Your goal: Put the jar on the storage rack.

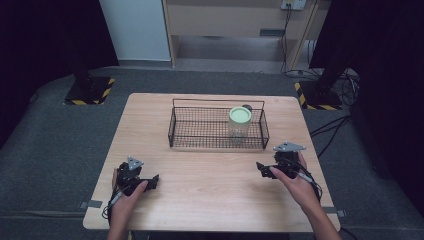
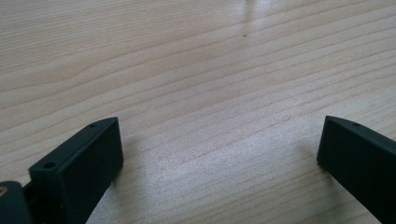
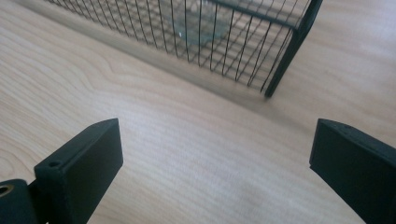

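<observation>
1. The right gripper (image 1: 265, 169) rests on the light wooden table (image 1: 210, 200) near its right edge, held in the person's right hand (image 1: 295, 182). Its two black jaws stand spread wide with nothing between them, as the right gripper view shows plainly.
2. The left gripper (image 1: 148, 182) sits toward the near left corner of the table, in the left hand (image 1: 127, 197). Its jaws are likewise spread apart, bare wood between them.
3. Ahead of the right gripper, toward the far edge, stands the black wire basket (image 1: 175, 131), its long axis running left to right across the table. Its near right corner post (image 3: 292, 49) rises just beyond the right gripper's jaws.
4. Inside the basket, at its right end, a clear glass jar with a pale green lid (image 1: 239, 125) stands upright, its axis vertical. In the right gripper view the glass (image 3: 205, 23) shows blurred behind the mesh.
5. So the jar lies forward and a little to the left of the right gripper, and well apart from the left one, diagonally across the table. I judge the right gripper the nearer by a clear margin.
6. The basket wall stands between jaws and jar, so any reach would likely have to come over the rim from above.
</observation>
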Available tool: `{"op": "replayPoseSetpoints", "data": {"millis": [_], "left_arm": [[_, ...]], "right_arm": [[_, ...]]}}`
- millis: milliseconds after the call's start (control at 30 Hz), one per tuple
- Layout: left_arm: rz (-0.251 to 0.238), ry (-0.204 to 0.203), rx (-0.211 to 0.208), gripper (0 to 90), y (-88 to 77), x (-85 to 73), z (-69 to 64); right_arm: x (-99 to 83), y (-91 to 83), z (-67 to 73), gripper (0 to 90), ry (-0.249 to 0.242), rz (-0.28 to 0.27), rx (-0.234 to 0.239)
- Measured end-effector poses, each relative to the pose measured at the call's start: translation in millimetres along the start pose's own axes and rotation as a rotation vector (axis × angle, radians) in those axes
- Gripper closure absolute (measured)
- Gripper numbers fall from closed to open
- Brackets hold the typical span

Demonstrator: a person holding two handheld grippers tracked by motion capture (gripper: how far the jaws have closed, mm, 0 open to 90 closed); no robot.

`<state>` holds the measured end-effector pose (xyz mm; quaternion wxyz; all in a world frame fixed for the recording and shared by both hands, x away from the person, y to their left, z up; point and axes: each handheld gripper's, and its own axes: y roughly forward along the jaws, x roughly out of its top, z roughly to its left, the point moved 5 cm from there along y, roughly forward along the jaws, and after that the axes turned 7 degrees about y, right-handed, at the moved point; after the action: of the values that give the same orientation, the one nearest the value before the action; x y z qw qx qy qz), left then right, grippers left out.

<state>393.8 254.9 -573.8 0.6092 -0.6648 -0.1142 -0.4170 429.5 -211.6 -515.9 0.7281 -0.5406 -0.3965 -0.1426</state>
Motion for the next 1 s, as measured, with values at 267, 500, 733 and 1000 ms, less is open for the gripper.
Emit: {"op": "replayPoseSetpoints", "data": {"millis": [267,500,733,1000], "left_arm": [[0.000,0.000,0.000,0.0,0.0,0.0,0.0],[0.000,0.000,0.000,0.0,0.0,0.0,0.0],[0.000,0.000,0.000,0.0,0.0,0.0,0.0],[0.000,0.000,0.000,0.0,0.0,0.0,0.0]], "right_arm": [[-23.2,9.5,4.6,3.0,0.024,0.034,0.011],[-45.3,20.9,4.8,3.0,0.044,0.061,0.003],[-55.1,27.5,9.4,0.7,0.042,0.047,-0.008],[-56.5,28.8,10.8,0.5,0.004,0.042,-0.020]]}}
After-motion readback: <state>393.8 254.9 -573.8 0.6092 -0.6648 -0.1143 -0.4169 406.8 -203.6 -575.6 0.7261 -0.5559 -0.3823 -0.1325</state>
